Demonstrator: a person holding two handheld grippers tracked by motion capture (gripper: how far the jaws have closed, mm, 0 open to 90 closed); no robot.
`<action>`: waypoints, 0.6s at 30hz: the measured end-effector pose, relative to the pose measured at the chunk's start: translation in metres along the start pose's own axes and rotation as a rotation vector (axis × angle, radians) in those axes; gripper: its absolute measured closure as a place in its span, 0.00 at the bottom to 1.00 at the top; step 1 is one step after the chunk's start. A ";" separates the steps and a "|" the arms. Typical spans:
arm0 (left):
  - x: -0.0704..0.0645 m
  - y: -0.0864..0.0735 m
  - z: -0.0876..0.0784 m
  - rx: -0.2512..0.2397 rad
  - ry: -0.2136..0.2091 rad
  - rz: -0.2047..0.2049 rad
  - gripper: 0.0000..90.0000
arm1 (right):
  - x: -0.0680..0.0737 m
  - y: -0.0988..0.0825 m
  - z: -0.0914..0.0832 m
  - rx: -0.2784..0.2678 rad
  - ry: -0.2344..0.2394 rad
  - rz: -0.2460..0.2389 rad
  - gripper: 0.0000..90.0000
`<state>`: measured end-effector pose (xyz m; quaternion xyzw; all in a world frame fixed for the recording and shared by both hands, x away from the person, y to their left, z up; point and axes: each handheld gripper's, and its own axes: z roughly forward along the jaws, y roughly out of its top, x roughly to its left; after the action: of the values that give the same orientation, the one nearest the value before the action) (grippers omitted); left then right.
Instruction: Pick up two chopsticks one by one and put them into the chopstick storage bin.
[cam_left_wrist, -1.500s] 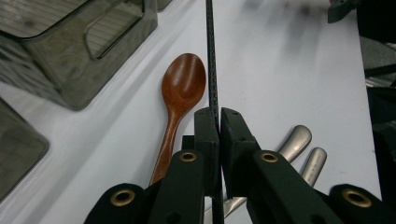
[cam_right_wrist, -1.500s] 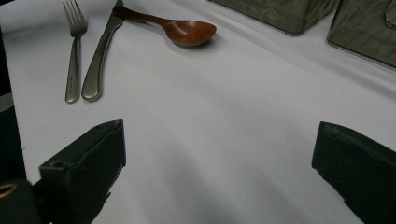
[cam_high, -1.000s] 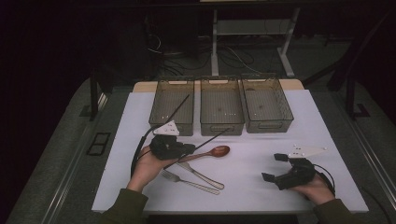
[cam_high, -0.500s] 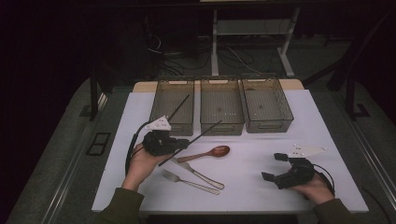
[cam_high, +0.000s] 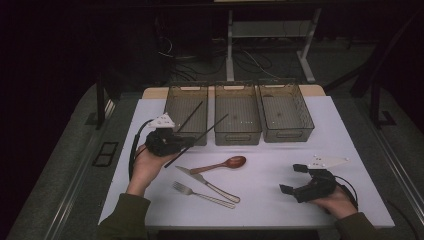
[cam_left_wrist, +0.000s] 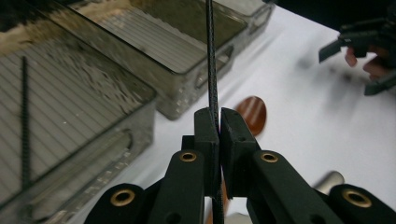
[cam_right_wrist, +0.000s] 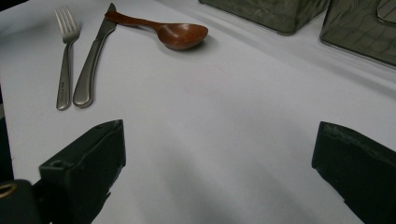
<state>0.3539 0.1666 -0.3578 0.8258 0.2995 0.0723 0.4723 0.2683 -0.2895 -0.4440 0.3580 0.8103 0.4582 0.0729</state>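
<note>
My left hand-held gripper (cam_high: 172, 142) is clenched on a black chopstick (cam_high: 197, 139), held off the table (cam_high: 260, 200) just in front of the left bin (cam_high: 186, 107); the stick slants up toward the middle bin (cam_high: 238, 112). A second chopstick (cam_high: 190, 116) lies inside the left bin. My right hand-held gripper (cam_high: 296, 179) is released, jaws wide, resting low at the table's right side. A wooden spoon (cam_high: 220, 164), knife (cam_high: 207, 184) and fork (cam_high: 202, 195) lie between the two.
</note>
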 end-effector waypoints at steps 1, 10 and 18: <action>0.002 0.001 0.000 -0.004 0.003 0.000 0.95 | 0.000 0.000 0.000 0.000 0.000 0.000 0.02; 0.022 0.010 0.001 -0.016 0.052 -0.035 0.95 | 0.000 0.000 -0.001 0.002 -0.002 0.004 0.02; 0.039 0.019 0.003 0.004 0.121 -0.064 0.95 | 0.000 0.000 -0.001 -0.003 -0.003 0.006 0.02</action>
<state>0.3948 0.1794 -0.3501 0.8109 0.3541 0.1065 0.4536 0.2676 -0.2900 -0.4432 0.3610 0.8085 0.4589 0.0734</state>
